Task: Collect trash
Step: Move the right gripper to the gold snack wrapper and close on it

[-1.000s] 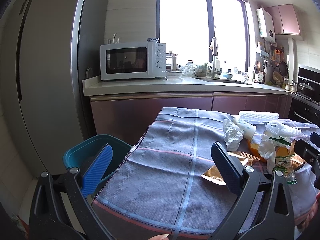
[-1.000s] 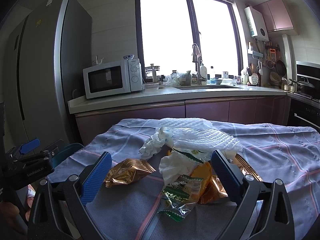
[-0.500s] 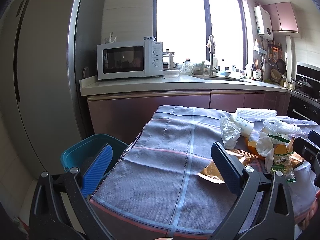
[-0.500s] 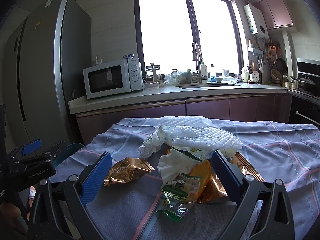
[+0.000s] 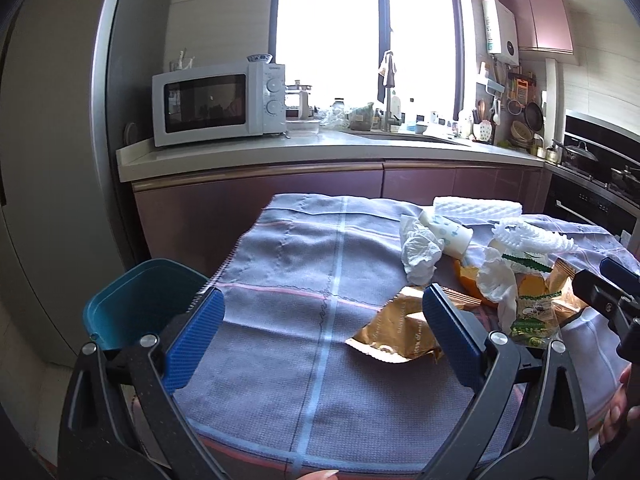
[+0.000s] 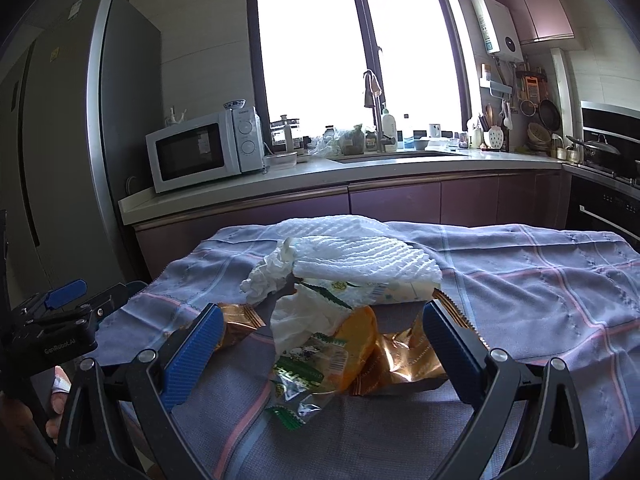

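A heap of trash lies on the grey cloth-covered table (image 5: pixel 304 264): a gold wrapper (image 5: pixel 396 332), crumpled white tissue (image 5: pixel 420 252), a paper cup (image 5: pixel 448 232), orange peel (image 6: pixel 358 340), a green-printed clear wrapper (image 6: pixel 308 372), a second gold wrapper (image 6: pixel 404 360) and white foam netting (image 6: pixel 360 256). My left gripper (image 5: pixel 322 326) is open over the bare cloth, its right finger beside the gold wrapper. My right gripper (image 6: pixel 320 344) is open, its fingers on either side of the green wrapper and orange peel. A teal bin (image 5: pixel 140 300) stands at the table's left edge.
A counter (image 5: pixel 320 152) runs along the back with a white microwave (image 5: pixel 220 104), a sink tap and jars. A tall grey fridge (image 5: pixel 48 160) stands at the left. An oven and stove (image 6: pixel 608 200) are at the right. A person's fingers (image 5: pixel 618 412) show at the lower right.
The left gripper has drifted right toward the trash heap, so the gold wrapper now sits by its right finger. The right gripper has edged closer to the pile. Both stay open.
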{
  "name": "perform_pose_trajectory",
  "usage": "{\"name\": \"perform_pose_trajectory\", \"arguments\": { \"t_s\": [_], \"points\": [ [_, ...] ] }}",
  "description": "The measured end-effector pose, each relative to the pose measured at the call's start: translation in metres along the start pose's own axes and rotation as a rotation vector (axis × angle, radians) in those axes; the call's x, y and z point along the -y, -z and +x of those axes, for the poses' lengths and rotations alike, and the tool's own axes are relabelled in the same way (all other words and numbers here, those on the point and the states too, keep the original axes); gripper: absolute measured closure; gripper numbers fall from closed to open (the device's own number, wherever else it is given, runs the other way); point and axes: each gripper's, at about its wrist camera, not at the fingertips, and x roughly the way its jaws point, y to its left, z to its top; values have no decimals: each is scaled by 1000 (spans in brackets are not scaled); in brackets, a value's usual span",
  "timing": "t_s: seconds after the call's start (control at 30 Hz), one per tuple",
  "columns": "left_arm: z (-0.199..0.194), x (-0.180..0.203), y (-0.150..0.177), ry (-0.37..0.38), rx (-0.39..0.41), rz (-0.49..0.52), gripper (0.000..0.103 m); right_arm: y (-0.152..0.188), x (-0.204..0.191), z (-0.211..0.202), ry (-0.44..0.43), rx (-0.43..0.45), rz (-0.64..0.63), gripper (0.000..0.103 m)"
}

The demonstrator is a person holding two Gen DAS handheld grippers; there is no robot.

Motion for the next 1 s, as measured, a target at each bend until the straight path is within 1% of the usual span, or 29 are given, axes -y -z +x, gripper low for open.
{"name": "perform_pose_trajectory", "arguments": {
  "t_s": [0.2, 0.33, 0.43, 0.53, 0.57, 0.6, 0.63, 0.7, 0.73, 0.8, 0.83, 0.9, 0.93, 0.97, 1.0],
  "points": [
    [22, 18, 0, 77, -56, 43, 6, 3, 40, 10, 50, -49, 88, 8],
    [30, 29, 2, 116, -76, 80, 6, -1, 60, 16, 68, -68, 123, 9],
    [33, 38, 4, 150, -93, 107, 6, 0, 74, 22, 79, -105, 155, 11],
    [42, 45, 5, 171, -131, 137, 6, 6, 86, 30, 61, -157, 201, 21],
    [45, 47, 6, 177, -142, 144, 7, 9, 88, 33, 46, -175, 216, 28],
    [47, 49, 6, 190, -155, 150, 10, 11, 90, 35, 30, -193, 230, 35],
    [50, 51, 7, 202, -170, 160, 12, 14, 91, 37, 18, -207, 239, 39],
    [57, 55, 9, 207, -200, 179, 21, 17, 92, 39, 0, -220, 253, 53],
    [60, 57, 10, 209, -211, 188, 25, 18, 93, 39, -10, -223, 261, 57],
    [64, 59, 13, 218, -232, 195, 41, 19, 96, 39, -28, -231, 281, 75],
    [66, 60, 14, 225, -241, 196, 46, 19, 97, 38, -38, -230, 291, 79],
    [67, 59, 15, 244, -257, 190, 67, 19, 100, 35, -51, -229, 306, 89],
    [68, 59, 15, 250, -260, 188, 71, 18, 101, 33, -55, -224, 312, 91],
    [69, 57, 15, 254, -261, 186, 83, 18, 102, 31, -59, -221, 316, 96],
    [69, 56, 15, 255, -258, 181, 93, 16, 102, 28, -58, -216, 315, 98]
  ]
}}
